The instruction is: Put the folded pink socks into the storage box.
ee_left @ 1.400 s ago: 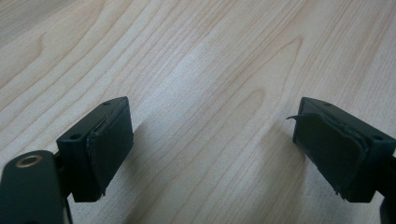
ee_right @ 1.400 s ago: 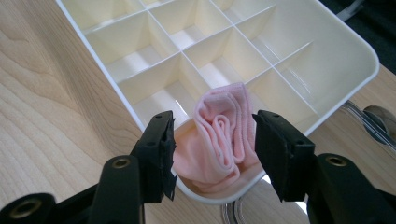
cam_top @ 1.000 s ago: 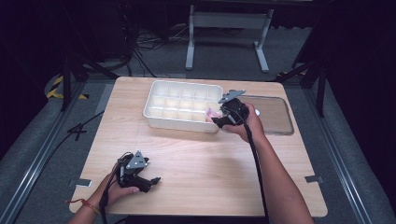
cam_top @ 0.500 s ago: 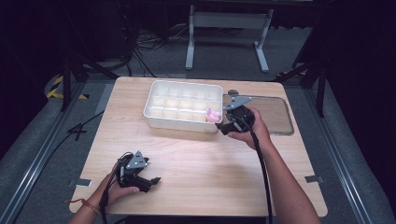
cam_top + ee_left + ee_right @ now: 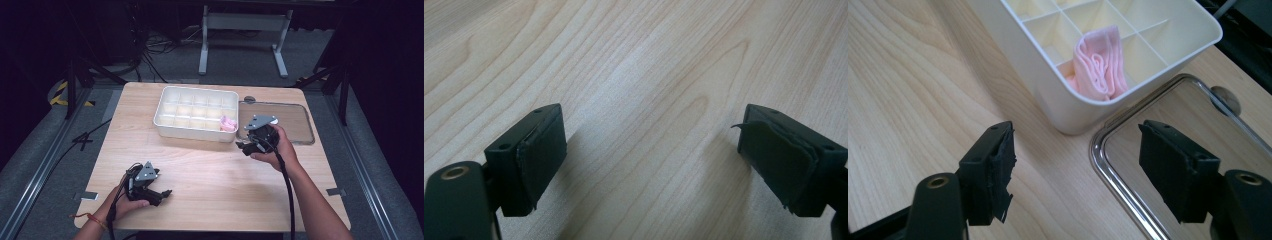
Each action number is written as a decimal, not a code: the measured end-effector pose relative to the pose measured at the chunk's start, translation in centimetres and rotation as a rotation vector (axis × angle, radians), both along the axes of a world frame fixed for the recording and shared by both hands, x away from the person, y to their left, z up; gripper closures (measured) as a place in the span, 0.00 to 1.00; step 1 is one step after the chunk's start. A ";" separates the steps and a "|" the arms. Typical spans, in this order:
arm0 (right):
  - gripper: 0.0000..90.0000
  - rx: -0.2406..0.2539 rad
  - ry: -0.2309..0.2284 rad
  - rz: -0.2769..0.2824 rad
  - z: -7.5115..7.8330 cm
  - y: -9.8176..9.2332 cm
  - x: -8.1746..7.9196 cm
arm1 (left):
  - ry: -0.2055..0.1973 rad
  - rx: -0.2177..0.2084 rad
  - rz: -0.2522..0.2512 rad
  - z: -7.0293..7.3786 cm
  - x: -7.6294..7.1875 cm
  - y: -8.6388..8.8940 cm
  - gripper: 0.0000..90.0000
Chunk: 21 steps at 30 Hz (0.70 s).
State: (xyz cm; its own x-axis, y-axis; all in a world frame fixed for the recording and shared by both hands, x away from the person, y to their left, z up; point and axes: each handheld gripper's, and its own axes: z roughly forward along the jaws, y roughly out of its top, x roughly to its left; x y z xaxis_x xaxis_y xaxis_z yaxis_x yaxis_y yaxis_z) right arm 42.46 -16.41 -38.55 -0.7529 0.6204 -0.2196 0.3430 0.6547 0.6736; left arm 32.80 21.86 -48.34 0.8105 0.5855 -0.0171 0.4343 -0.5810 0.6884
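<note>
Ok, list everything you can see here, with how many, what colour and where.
Table: one, light wood, centre of the high view.
Divided box: one, white, far middle of the table.
Folded cloth: one, pink, in the box's near right corner compartment.
Clear lid: one, see-through with a shiny rim, flat on the table right of the box.
Metal stand: one, grey, on the floor beyond the table.
Left tool: one, black, jaws open, near left of the table.
Right tool: one, black, jaws open with nothing between them, beside the box's near right corner.

Lab: dark curtains, floor cables [image 5: 150,55], metal stand [image 5: 243,30].
</note>
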 end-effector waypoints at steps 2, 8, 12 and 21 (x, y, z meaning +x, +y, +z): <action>0.35 -0.003 0.001 0.003 -0.2 -0.2 -0.4 | 0.000 0.003 0.001 0.0 0.0 0.0 0.14; 0.34 -0.009 0.015 0.008 -1.1 -1.2 -1.3 | 0.000 0.003 0.001 0.0 0.0 0.0 0.14; 0.34 -0.003 0.020 0.005 -1.4 -1.7 -1.7 | 0.000 0.001 0.000 0.0 0.0 0.0 0.14; 0.34 -0.026 0.017 0.004 -2.4 -2.7 -2.8 | 0.000 0.000 0.001 0.0 0.0 0.0 0.14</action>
State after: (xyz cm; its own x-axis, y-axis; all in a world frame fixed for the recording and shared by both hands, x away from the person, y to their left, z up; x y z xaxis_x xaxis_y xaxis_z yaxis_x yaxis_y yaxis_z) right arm 39.66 -19.10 -40.96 -0.7592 0.6114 -0.2232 0.3513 0.6736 0.6503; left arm 32.80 21.85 -48.35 0.8100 0.5862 -0.0172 0.4347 -0.5805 0.6885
